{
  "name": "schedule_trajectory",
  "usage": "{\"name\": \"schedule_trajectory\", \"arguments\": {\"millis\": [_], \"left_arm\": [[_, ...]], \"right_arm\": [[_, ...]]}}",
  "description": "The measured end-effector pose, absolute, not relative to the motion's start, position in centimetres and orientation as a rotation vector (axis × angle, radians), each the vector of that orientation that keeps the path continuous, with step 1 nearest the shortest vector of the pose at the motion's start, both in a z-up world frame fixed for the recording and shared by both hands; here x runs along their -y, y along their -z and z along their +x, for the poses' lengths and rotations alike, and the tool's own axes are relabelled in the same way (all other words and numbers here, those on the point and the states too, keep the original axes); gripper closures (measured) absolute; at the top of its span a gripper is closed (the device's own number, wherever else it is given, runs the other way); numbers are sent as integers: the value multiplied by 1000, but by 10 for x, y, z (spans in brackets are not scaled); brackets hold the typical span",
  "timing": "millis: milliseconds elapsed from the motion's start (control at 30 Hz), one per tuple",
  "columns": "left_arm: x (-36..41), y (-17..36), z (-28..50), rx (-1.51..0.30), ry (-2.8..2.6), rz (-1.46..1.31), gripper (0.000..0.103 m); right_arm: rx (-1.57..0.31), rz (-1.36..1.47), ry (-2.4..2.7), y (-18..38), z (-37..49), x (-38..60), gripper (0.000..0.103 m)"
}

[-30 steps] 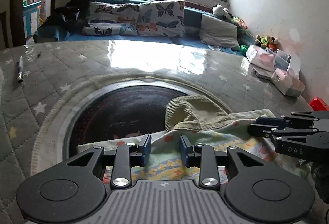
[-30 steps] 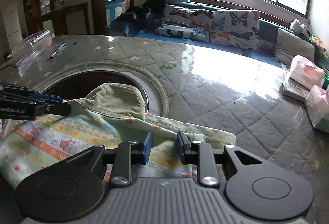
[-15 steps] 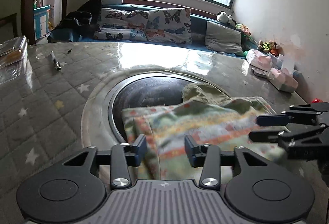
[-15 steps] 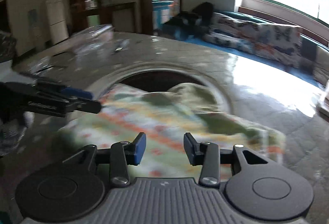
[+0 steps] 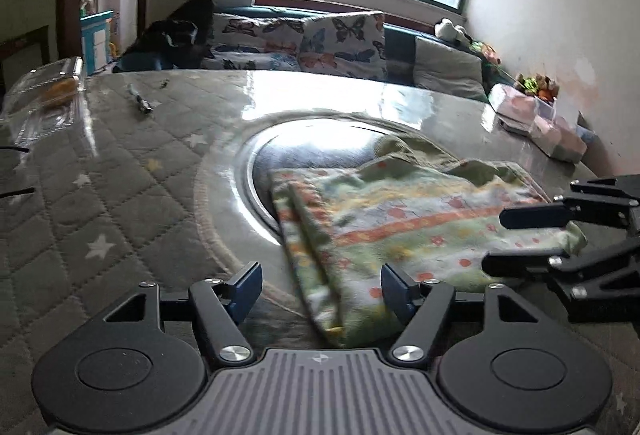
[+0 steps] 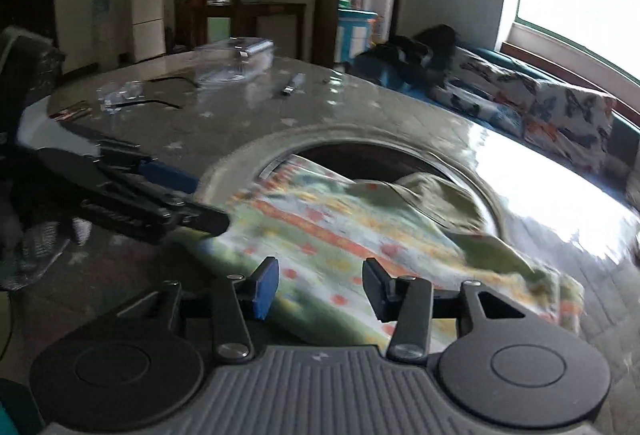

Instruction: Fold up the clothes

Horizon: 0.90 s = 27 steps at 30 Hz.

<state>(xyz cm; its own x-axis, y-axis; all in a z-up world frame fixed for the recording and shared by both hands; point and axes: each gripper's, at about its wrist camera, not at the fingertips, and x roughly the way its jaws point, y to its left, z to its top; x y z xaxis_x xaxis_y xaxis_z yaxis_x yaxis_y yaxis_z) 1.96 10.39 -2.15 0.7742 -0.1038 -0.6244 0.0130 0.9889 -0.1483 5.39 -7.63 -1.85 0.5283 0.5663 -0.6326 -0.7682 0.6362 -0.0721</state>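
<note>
Both tongs are gaping, gripping nothing: left tongs [image 5: 321, 285] have just been opening wide, right tongs [image 6: 320, 285] partway, cloth [image 5: 400, 227] lying loose between their fingers, draping over the table's [image 5: 120, 195] round dark centre.

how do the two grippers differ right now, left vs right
The left gripper has its jaws spread wider than the right gripper; the left's have just been opening. The left one sits over the folded edge of the patterned cloth, with bare table under one finger; the right one is wholly over cloth. Both are open, gripping nothing.
</note>
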Motion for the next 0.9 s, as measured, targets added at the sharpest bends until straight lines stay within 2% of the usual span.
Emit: {"name": "schedule_trajectory", "arguments": {"millis": [233, 500, 600, 633, 733, 900], "left_arm": [[-132, 18, 18, -686, -29, -218, 16], [-150, 19, 23, -714, -30, -364, 16], [-149, 19, 26, -719, -10, -407, 16], [-149, 19, 27, -722, -1, -424, 16], [-148, 19, 33, -733, 24, -482, 16], [-149, 21, 47, -759, 49, -628, 16]], "right_arm": [[-576, -505, -947, 27, 31, 29, 56], [-572, -625, -987, 43, 18, -6, 59], [-575, -617, -975, 45, 21, -8, 69], [-576, -613, -965, 44, 22, -7, 77], [-592, -558, -964, 39, 28, -1, 88], [-610, -418, -965, 23, 39, 15, 90]]}}
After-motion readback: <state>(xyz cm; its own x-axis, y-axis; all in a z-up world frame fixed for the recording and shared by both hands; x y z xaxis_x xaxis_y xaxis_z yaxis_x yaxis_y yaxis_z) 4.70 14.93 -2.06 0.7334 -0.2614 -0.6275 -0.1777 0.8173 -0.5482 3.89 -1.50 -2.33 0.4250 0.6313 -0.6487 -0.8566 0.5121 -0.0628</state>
